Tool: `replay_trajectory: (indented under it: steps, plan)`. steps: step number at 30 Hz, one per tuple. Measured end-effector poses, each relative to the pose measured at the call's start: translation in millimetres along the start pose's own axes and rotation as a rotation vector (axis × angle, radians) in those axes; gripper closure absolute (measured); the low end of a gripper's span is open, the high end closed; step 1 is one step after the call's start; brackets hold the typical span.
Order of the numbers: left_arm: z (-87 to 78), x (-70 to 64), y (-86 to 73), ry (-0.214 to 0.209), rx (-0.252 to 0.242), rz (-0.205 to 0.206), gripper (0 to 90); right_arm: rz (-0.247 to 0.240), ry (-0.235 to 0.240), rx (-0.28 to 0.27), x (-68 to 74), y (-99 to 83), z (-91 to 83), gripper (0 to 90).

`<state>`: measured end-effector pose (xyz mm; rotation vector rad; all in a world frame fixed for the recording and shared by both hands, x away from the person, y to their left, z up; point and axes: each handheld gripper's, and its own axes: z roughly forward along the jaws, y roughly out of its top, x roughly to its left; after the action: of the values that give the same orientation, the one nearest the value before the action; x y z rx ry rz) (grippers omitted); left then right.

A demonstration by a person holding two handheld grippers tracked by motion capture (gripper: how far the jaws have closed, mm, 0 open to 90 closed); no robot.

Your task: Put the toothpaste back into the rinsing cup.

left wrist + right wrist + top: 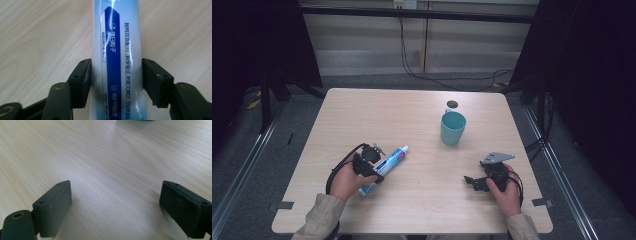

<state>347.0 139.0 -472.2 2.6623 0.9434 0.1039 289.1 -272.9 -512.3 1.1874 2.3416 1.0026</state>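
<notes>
Black jaws of the left gripper (116,75) clench a toothpaste tube (116,37) lying on the bench (422,125) at lower left, the right gripper (115,205) gapes empty at lower right, and squeezing harder could burst paste out.

Soft overhead light falls evenly on the pale bench (422,135), while the surroundings sink into darkness. A white glare streaks the toothpaste tube (116,37), and the right gripper view blurs toward its far edge.
</notes>
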Motion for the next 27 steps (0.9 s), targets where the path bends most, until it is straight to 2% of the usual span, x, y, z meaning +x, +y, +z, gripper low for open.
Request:
replay_trajectory:
  steps: [2,9,13,14,16,17,19,27]
  plan:
    - [-0.2,-0.2,0.7,0.005,0.004,0.013,43.3,0.0,0.002,0.0,0.0,0.0,0.0,10.4]
    - [-0.1,-1.0,3.6,-0.002,0.027,-0.005,45.8,-0.002,0.004,0.0,0.1,0.0,0.1,10.5]
    - [-1.1,-1.6,6.3,-0.003,0.046,0.0,54.9,-0.003,0.004,0.0,0.1,-0.1,0.1,10.5]
    - [-3.7,-2.8,8.5,0.009,0.064,0.023,54.9,-0.003,0.005,0.0,0.1,-0.1,0.1,10.5]
    - [-9.4,-4.9,12.5,0.015,0.076,0.03,67.4,-0.003,0.005,-0.001,0.1,0.0,0.1,10.5]
    - [-9.4,-4.9,12.5,0.015,0.076,0.03,70.0,-0.003,0.005,-0.001,0.1,0.0,0.1,10.5]
    - [-11.3,-4.0,15.1,0.004,0.094,0.032,71.4,-0.003,0.005,0.0,0.1,0.0,0.1,10.4]
    - [-14.7,-4.3,16.1,-0.001,0.086,0.032,73.2,-0.003,0.005,-0.001,0.1,0.0,0.1,10.4]
